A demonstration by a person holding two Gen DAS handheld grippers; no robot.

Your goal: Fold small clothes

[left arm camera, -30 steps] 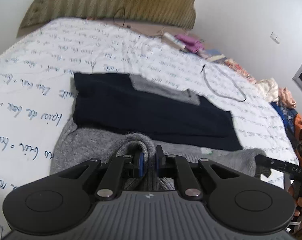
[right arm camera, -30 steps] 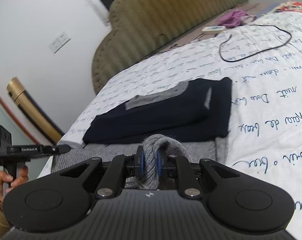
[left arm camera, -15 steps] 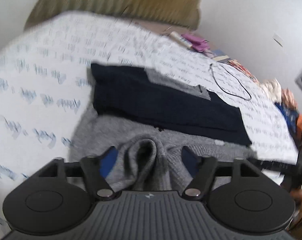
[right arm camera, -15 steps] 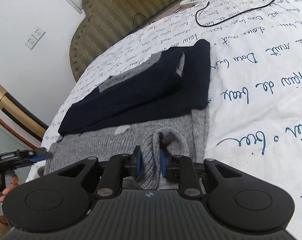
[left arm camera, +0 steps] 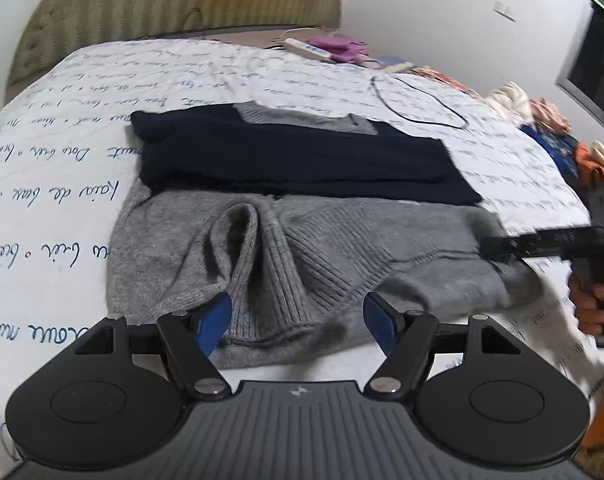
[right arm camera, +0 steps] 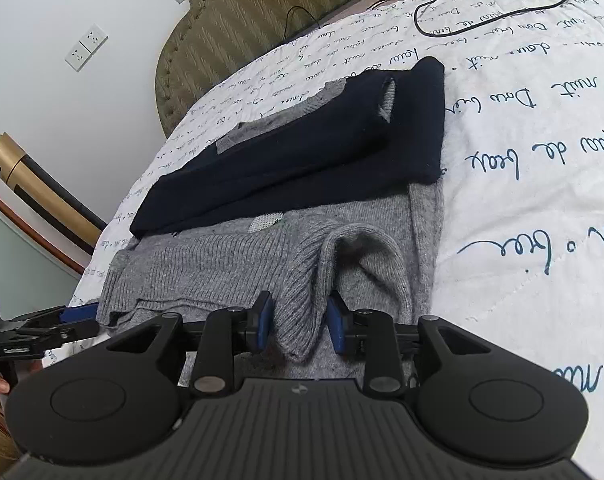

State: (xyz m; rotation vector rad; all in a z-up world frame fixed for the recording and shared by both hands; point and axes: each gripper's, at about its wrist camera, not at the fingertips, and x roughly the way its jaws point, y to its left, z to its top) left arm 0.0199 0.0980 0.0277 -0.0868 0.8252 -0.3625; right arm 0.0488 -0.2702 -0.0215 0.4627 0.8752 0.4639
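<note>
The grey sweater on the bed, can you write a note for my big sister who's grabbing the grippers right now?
Left gripper: jaws wide open, astride a raised ridge of the grey sweater, holding nothing.
Right gripper: jaws apart around another ridge of the sweater's near hem, not clamped.
The sweater lies on the white quilt, with its navy part folded over the far half.
Done: the first folds, judging by the neat navy band.
Left: the grey near half is bunched; probably grip both ridges again and fold it up over the navy part.
</note>
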